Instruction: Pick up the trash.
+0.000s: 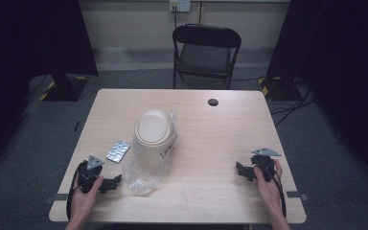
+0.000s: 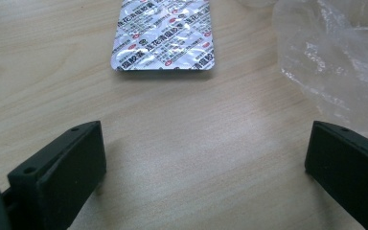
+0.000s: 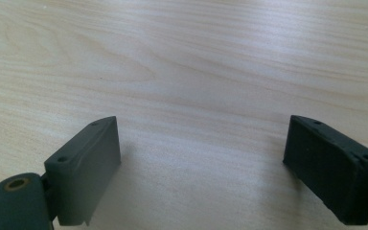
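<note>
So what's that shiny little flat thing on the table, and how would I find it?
Start at the wooden table and find the beige bin with the domed lid sitting in a clear plastic bag. Just left of it, apart from the bin, lies a silver foil pill blister pack, flat on the wood. It is the only shiny, printed, rectangular thing there, ahead of the left tongs.

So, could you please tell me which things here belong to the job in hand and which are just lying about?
Job in hand:
- blister pack
- small bin
- clear plastic bag
- left tool, open
- right tool, open

Lying about:
- folding chair
- black cap in the table
</note>
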`<state>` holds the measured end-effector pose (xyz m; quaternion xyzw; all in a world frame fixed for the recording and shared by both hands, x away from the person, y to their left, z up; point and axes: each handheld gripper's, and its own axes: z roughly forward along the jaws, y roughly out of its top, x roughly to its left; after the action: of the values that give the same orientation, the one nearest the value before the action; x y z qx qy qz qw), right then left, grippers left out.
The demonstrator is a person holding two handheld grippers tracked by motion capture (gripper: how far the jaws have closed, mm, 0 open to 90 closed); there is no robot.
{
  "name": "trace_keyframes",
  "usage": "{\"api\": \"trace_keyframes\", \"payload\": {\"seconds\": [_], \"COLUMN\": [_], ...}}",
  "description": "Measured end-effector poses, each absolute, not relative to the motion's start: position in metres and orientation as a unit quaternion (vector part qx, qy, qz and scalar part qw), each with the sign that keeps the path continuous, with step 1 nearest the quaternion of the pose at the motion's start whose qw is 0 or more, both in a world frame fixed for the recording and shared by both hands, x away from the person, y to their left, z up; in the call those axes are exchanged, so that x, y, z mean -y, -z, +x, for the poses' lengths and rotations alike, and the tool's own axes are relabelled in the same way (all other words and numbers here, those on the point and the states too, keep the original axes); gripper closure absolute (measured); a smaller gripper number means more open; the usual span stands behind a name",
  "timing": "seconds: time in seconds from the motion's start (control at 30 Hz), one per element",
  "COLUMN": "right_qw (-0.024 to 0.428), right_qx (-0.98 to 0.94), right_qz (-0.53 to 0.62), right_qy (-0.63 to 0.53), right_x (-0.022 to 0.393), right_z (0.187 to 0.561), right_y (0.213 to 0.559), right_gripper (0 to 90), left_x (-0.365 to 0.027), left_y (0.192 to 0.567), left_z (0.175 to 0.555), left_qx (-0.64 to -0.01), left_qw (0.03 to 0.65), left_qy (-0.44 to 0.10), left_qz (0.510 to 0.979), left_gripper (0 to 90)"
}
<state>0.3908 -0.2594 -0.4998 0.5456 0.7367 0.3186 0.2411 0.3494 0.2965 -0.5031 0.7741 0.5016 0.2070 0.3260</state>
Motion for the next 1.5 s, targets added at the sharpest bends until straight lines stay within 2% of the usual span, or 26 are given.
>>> {"api": "trace_keyframes", "payload": {"seconds": [0.33,0.5,0.6,0.97,1.03,1.17,1.5], "right_qw": [0.241,0.241,0.241,0.241,0.24,0.239,0.234], "right_qx": [-0.739,-0.738,-0.738,-0.738,-0.738,-0.741,-0.75], "right_qz": [0.543,0.544,0.544,0.543,0.544,0.539,0.527], "right_qy": [-0.318,-0.318,-0.318,-0.319,-0.319,-0.32,-0.323], "right_x": [0.26,0.26,0.26,0.26,0.26,0.26,0.263], "right_z": [0.391,0.391,0.391,0.391,0.391,0.392,0.393], "right_y": [0.5,0.5,0.5,0.5,0.5,0.5,0.5], "right_gripper": [11.3,11.4,11.3,11.3,11.3,11.3,11.1], "left_x": [-0.297,-0.3,-0.301,-0.31,-0.31,-0.304,-0.303], "left_y": [0.503,0.501,0.5,0.489,0.488,0.473,0.446], "left_z": [0.348,0.347,0.346,0.343,0.342,0.341,0.348], "left_qx": [-0.507,-0.515,-0.524,-0.529,-0.527,-0.505,-0.473], "left_qw": [0.329,0.33,0.335,0.381,0.382,0.377,0.435], "left_qy": [-0.209,-0.217,-0.219,-0.192,-0.194,-0.233,-0.2], "left_qz": [0.769,0.761,0.752,0.733,0.734,0.741,0.74], "left_gripper": [1.2,8.3,17.5,16.1,16.3,17.1,17.3]}}
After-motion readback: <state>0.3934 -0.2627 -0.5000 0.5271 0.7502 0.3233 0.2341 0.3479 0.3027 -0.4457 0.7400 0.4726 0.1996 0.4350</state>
